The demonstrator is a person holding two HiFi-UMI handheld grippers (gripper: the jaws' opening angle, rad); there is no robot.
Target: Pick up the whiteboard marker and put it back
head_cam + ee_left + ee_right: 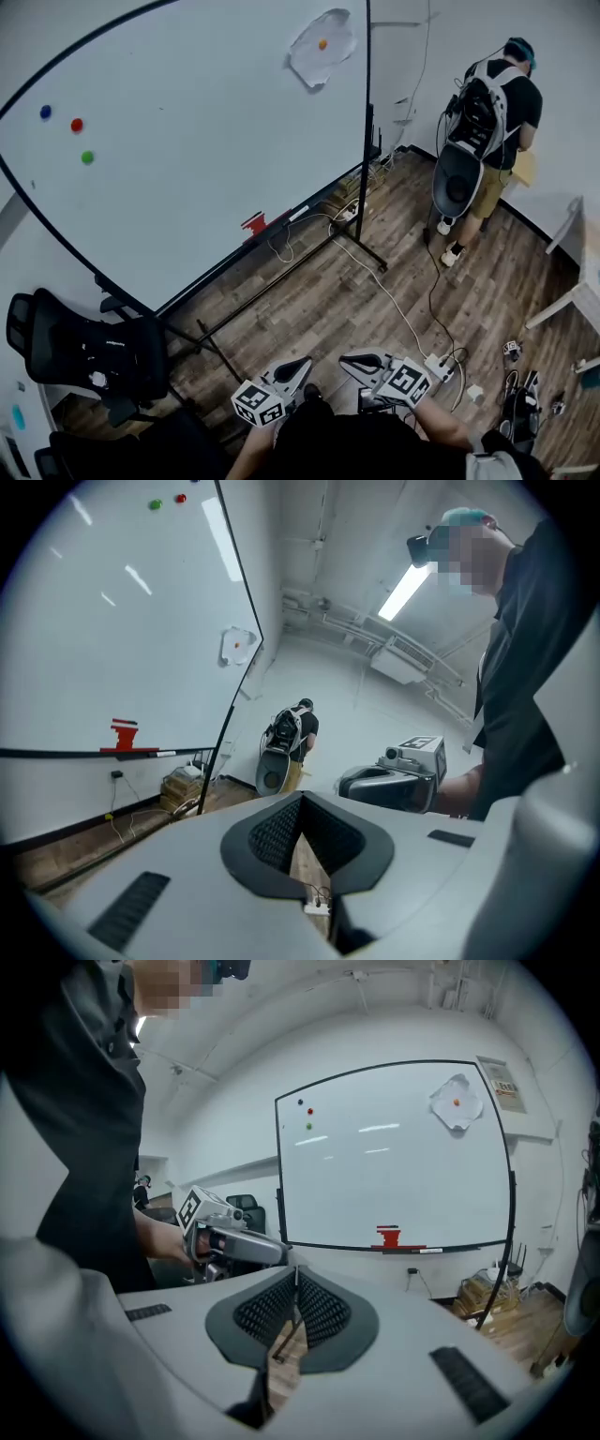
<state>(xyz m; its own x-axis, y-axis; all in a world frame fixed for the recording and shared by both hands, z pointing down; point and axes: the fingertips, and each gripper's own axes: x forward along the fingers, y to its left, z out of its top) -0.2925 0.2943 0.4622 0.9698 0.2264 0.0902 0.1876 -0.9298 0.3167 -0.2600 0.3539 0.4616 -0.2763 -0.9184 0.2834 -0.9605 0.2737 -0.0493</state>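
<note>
The whiteboard marker [298, 214] lies on the tray along the bottom edge of the whiteboard [187, 141], just right of a red eraser [253, 224]. It also shows as a thin white stick in the left gripper view [166, 753] and the right gripper view [427, 1251]. My two grippers are low and close to my body, well short of the board. The left gripper [298, 367] [302, 801] has its jaw tips touching and holds nothing. The right gripper [361, 361] [295, 1274] is shut and empty too.
A black office chair [84, 352] stands at the left. The board's black stand legs [281, 281] and white cables cross the wooden floor, with a power strip [438, 366] near my right. A person with a backpack [487, 103] stands at the far right wall.
</note>
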